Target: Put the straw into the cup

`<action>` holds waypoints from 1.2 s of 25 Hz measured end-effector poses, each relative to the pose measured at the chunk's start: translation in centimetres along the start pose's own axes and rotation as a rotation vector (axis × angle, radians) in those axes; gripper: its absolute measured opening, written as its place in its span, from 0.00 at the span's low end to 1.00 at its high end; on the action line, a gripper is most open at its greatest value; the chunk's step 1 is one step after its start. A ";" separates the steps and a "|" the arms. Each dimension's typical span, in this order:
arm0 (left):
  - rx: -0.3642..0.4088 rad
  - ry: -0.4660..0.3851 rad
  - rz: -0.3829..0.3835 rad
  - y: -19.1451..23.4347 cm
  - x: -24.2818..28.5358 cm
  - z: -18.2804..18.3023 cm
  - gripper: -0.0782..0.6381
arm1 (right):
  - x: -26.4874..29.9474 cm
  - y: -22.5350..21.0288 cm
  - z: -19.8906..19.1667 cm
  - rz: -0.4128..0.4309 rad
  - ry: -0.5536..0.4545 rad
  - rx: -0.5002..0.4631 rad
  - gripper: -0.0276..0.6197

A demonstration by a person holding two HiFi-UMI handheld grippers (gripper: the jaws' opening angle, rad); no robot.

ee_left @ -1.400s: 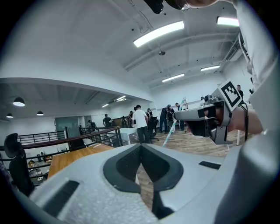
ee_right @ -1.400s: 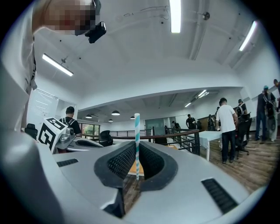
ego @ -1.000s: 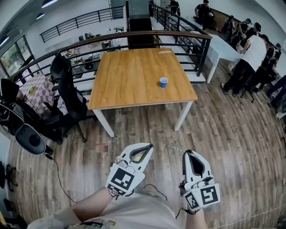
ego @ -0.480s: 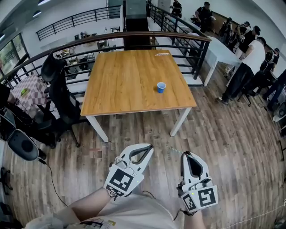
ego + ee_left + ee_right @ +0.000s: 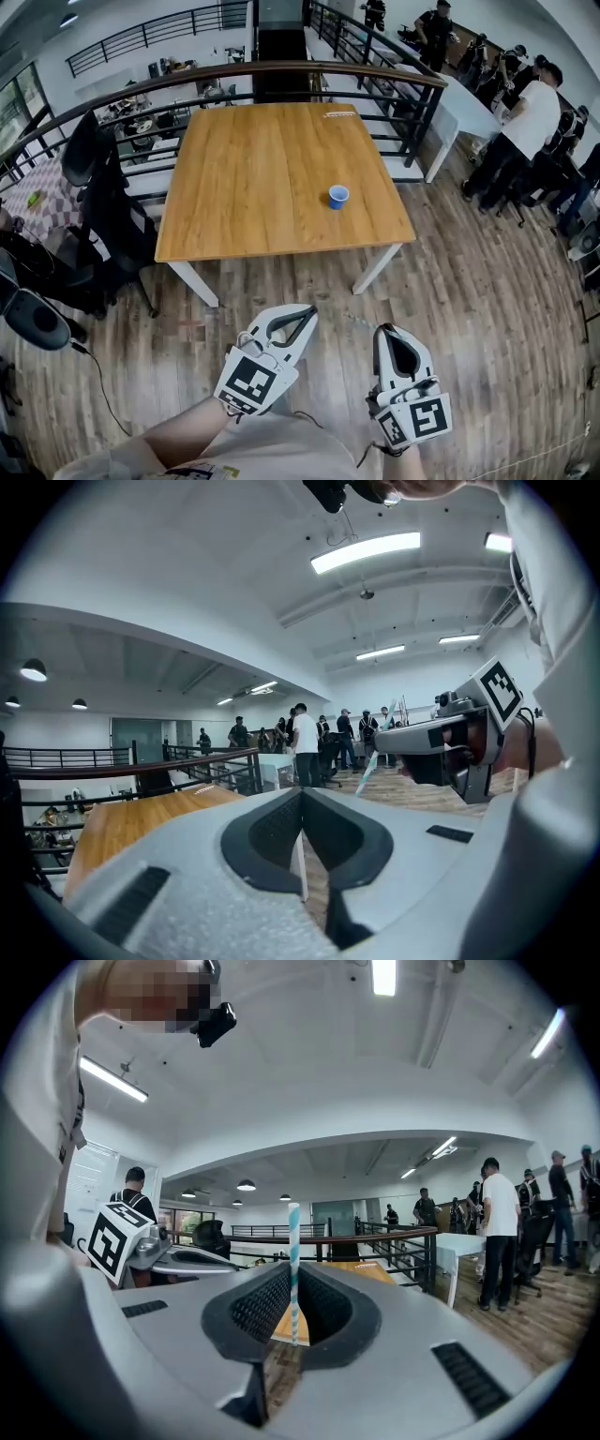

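Note:
A small blue cup (image 5: 337, 196) stands upright on the right half of a wooden table (image 5: 253, 178), far ahead of both grippers. My right gripper (image 5: 382, 329) is held low over the floor, shut on a teal-and-white striped straw (image 5: 293, 1241) that sticks up from its jaws (image 5: 292, 1279). From the left gripper view the same straw (image 5: 365, 773) juts from the right gripper's tip. My left gripper (image 5: 311, 308) is beside it, shut with nothing between its jaws (image 5: 302, 794).
A black office chair (image 5: 98, 178) stands at the table's left side. A dark railing (image 5: 394, 89) runs behind the table. Several people (image 5: 525, 122) stand by a white table (image 5: 464, 103) at the right. A small flat item (image 5: 339, 113) lies at the wooden table's far edge.
The table and cup have drawn nearer and sit lower in the head view. Both grippers keep the same pose, with the straw still held.

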State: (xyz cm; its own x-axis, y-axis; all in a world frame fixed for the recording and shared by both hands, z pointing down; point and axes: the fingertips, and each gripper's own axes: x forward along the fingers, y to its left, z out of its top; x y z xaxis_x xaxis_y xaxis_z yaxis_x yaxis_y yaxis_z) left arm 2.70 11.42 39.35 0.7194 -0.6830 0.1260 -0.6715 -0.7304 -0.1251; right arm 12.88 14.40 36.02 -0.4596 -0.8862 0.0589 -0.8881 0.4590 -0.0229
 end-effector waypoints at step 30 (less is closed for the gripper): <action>-0.001 0.019 -0.159 28.2 20.0 -1.2 0.13 | 32.9 -11.0 3.0 -0.147 0.074 0.008 0.10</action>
State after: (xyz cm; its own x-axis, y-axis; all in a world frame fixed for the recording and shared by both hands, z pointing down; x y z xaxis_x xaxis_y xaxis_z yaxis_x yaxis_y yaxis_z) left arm -2.11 -22.84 39.56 0.8130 -0.5589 0.1631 -0.5498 -0.8292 -0.1007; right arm 7.48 -20.02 35.19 -0.3230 -0.9366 0.1359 -0.9460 0.3239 -0.0163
